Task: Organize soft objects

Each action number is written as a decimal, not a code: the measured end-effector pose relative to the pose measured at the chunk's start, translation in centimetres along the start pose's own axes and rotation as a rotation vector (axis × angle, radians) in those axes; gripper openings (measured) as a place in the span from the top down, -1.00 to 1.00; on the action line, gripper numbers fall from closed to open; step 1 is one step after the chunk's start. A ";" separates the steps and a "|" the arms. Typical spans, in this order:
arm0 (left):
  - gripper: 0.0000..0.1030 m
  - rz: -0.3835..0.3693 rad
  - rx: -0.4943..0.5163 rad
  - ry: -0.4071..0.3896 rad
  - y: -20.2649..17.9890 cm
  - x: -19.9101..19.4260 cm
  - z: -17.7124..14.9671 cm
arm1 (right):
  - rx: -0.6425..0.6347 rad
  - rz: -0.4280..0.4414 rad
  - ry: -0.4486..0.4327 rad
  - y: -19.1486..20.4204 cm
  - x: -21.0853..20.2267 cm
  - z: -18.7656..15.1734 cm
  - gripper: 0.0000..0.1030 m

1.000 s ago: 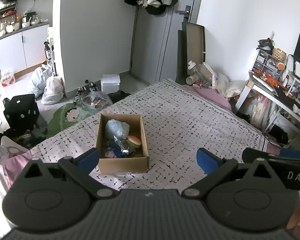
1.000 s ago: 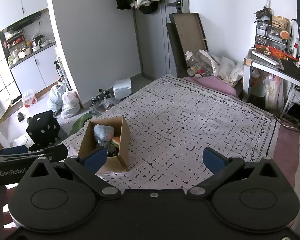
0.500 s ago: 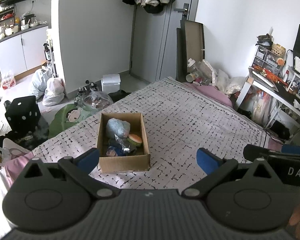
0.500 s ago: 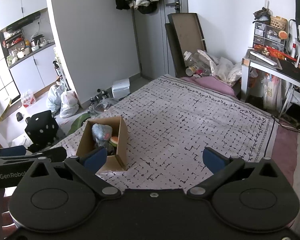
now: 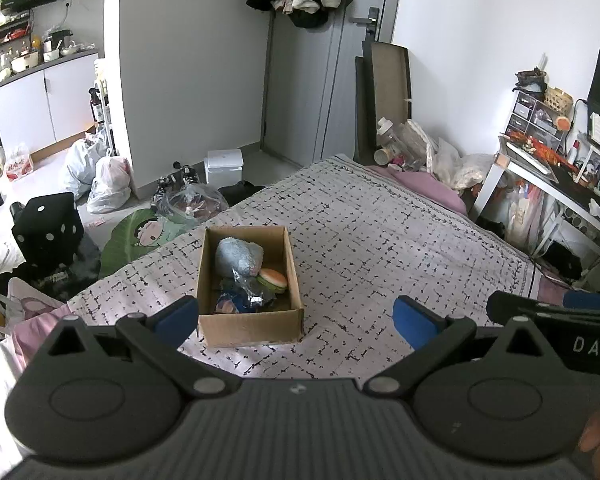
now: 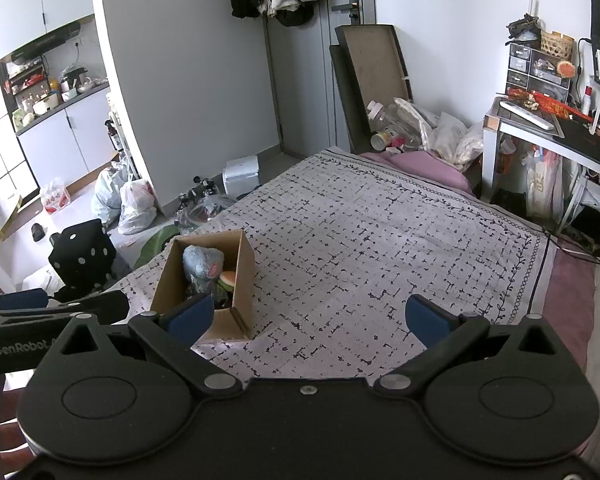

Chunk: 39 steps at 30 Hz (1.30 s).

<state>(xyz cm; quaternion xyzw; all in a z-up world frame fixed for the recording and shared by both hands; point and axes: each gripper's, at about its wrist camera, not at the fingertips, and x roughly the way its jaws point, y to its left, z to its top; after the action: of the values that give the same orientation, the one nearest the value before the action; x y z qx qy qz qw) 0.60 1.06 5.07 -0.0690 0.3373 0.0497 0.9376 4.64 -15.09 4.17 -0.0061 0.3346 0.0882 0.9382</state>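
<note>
Both grippers [image 5: 296, 322] [image 6: 310, 316] spread empty; box [image 5: 248, 326] holds plush [image 5: 238, 256], perhaps burger toy [image 5: 274, 279]

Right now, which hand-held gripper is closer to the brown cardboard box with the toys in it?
Left. The left hand-held gripper hangs open right in front of the brown cardboard box, almost facing it. The right hand-held gripper, also open, is off to the box's right side.

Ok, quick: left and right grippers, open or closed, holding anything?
Left gripper: open, fingers wide apart, holding nothing.
Right gripper: open, fingers wide apart, holding nothing.
</note>
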 end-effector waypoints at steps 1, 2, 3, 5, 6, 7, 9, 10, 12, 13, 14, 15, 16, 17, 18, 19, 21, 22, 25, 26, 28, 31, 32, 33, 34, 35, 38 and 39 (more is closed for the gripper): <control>-0.99 0.002 0.001 -0.001 0.1 -0.1 0.1 | 0.000 -0.001 0.001 0.0 0.0 0.0 -1.00; -0.99 0.002 0.002 -0.002 0.1 -0.1 0.1 | 0.000 -0.001 0.002 0.1 0.0 0.0 -1.00; -0.99 0.001 0.001 -0.002 0.1 -0.1 0.1 | 0.000 -0.002 0.002 0.1 0.0 0.0 -1.00; -0.99 0.001 0.001 -0.002 0.1 -0.1 0.1 | 0.001 -0.004 0.002 0.0 0.0 0.1 -1.00; -0.99 -0.001 0.002 -0.004 0.2 -0.1 0.1 | 0.001 -0.004 0.003 0.0 0.0 0.1 -1.00; -0.99 -0.003 0.002 -0.003 0.2 -0.1 0.1 | 0.002 -0.005 0.004 0.0 0.0 0.1 -1.00; -0.99 -0.005 0.003 -0.003 0.2 -0.2 0.2 | 0.003 -0.007 0.005 -0.1 0.0 0.1 -1.00; -0.99 -0.004 0.005 -0.005 0.2 -0.2 0.2 | 0.002 -0.008 0.004 -0.1 0.0 0.1 -1.00; -0.99 0.000 0.009 -0.005 0.2 -0.2 0.2 | 0.001 -0.007 0.004 -0.1 0.0 0.1 -1.00; -0.99 0.003 0.012 -0.006 0.2 -0.2 0.2 | 0.003 -0.008 0.006 0.0 0.0 0.1 -1.00; -0.99 0.004 0.014 -0.006 0.1 -0.2 0.2 | 0.005 -0.007 0.008 0.0 0.0 0.1 -1.00; -0.99 0.006 0.015 -0.004 0.1 -0.2 0.3 | 0.004 -0.006 0.009 0.0 0.0 0.1 -1.00; -0.99 0.007 0.015 -0.004 0.1 -0.2 0.2 | 0.003 -0.007 0.008 0.0 0.0 0.1 -1.00; -0.99 0.008 0.017 -0.004 0.1 -0.2 0.2 | 0.003 -0.007 0.008 0.0 0.0 0.1 -1.00; -0.99 0.008 0.018 -0.004 0.0 -0.2 0.2 | 0.004 -0.006 0.009 0.0 0.0 0.1 -1.00; -0.99 0.007 0.017 -0.004 0.0 -0.2 0.2 | 0.004 -0.006 0.010 0.0 0.0 0.1 -1.00; -0.99 0.007 0.018 -0.004 0.0 -0.2 0.2 | 0.004 -0.006 0.009 0.0 0.0 0.1 -1.00; -0.99 0.009 0.020 -0.004 0.0 -0.2 0.2 | 0.004 -0.008 0.009 0.0 0.0 0.1 -1.00; -0.99 0.017 0.027 -0.005 -0.3 -0.2 0.2 | 0.004 -0.007 0.009 0.0 0.0 0.1 -1.00; -0.99 0.018 0.029 -0.005 -0.3 -0.2 0.1 | 0.004 -0.006 0.009 0.1 0.0 0.1 -1.00; -0.99 0.019 0.030 -0.005 -0.2 -0.3 0.1 | 0.004 -0.006 0.009 0.1 0.0 0.1 -1.00; -0.99 0.021 0.030 -0.002 -0.2 -0.2 0.1 | 0.003 -0.007 0.010 0.1 0.0 0.1 -1.00; -0.99 0.022 0.030 0.000 -0.2 -0.2 0.1 | 0.004 -0.007 0.009 0.1 0.0 0.1 -1.00; -0.99 0.024 0.030 0.002 -0.2 -0.2 0.0 | 0.004 -0.007 0.010 0.1 0.0 0.1 -1.00; -0.99 0.025 0.031 0.003 -0.1 -0.1 0.0 | 0.003 -0.006 0.012 0.1 0.0 0.1 -1.00; -0.99 0.025 0.032 0.005 -0.1 -0.1 0.0 | 0.002 -0.006 0.013 0.1 0.1 0.0 -1.00; -0.99 0.025 0.031 0.014 -0.2 0.0 0.0 | 0.003 -0.004 0.016 0.0 0.2 -0.1 -1.00; -0.99 0.026 0.032 0.015 -0.2 0.0 -0.1 | 0.003 -0.004 0.017 0.0 0.3 -0.2 -1.00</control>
<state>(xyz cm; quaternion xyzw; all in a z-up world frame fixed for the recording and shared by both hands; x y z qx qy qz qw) 0.57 0.89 5.02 -0.0502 0.3461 0.0560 0.9352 4.71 -15.02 3.88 -0.0062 0.3426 0.0859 0.9355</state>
